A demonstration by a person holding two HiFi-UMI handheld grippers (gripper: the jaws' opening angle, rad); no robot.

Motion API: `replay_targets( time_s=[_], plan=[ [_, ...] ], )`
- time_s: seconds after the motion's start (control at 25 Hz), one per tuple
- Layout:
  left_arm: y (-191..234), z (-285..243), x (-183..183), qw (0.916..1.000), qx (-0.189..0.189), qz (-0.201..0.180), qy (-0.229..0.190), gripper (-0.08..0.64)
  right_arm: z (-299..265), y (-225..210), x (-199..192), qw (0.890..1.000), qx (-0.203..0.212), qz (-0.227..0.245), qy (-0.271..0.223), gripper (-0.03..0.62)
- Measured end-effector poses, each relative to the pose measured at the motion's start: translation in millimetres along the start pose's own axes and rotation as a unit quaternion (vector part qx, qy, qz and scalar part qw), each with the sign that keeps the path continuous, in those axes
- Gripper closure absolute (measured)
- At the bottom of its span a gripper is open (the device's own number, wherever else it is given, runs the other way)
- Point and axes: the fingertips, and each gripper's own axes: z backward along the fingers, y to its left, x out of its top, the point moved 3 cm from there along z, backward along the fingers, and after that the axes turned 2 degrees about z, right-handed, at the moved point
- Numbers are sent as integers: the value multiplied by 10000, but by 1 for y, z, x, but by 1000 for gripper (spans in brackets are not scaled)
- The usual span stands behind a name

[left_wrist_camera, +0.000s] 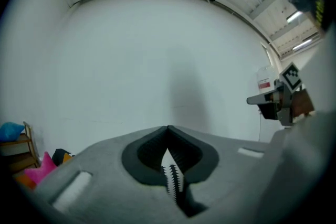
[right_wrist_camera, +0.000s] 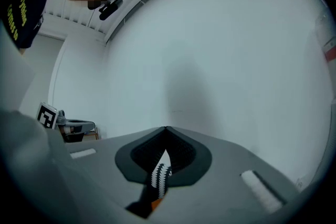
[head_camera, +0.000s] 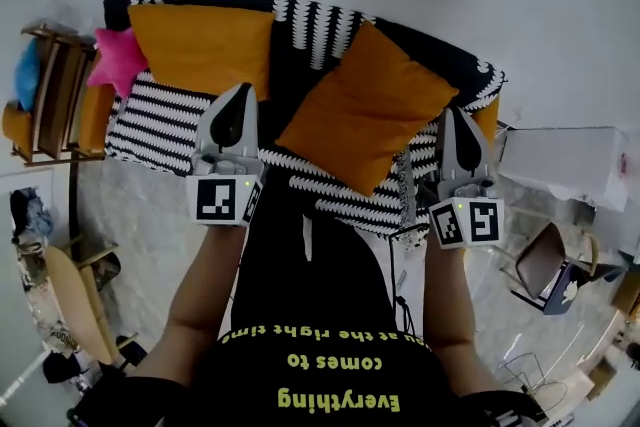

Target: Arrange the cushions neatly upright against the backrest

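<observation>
Orange cushion (head_camera: 365,105), tilted on one corner on the sofa (head_camera: 160,115): between the grippers, nearer the right gripper (head_camera: 452,117) than the left gripper (head_camera: 242,93); both pairs of fingers pressed together, empty.

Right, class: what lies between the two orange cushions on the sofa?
In the head view, only the sofa's black-and-white cover shows between the left orange cushion and the tilted right orange cushion; nothing else lies there.

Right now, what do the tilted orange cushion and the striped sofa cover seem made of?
Tilted orange square cushion: probably matte fabric; soft corners, no sheen. Black-and-white striped sofa cover: likely matte textile, no gloss; weave too small to tell.
</observation>
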Motion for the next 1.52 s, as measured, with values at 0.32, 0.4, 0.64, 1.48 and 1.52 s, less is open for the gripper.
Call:
replay_targets(
  time_s=[0.32,0.4,0.64,1.48,1.52],
  plan=[
    [-3,16,-43,9990,124,351,258,561,-22,-5,-21,9995,243,215,60,581],
    [-4,14,-68,9979,171,436,446,561,-27,-11,-32,9989,227,363,166,581],
    [-4,5,-136,9912,279,749,1056,561,-50,-32,-81,9975,114,408,563,580],
    [-62,-4,-425,8938,443,2122,3926,179,-159,-55,-297,9617,961,1248,2243,379],
    [-64,-3,-434,8868,477,2280,3992,163,-163,-59,-304,9589,959,1296,2335,358]
  ],
)
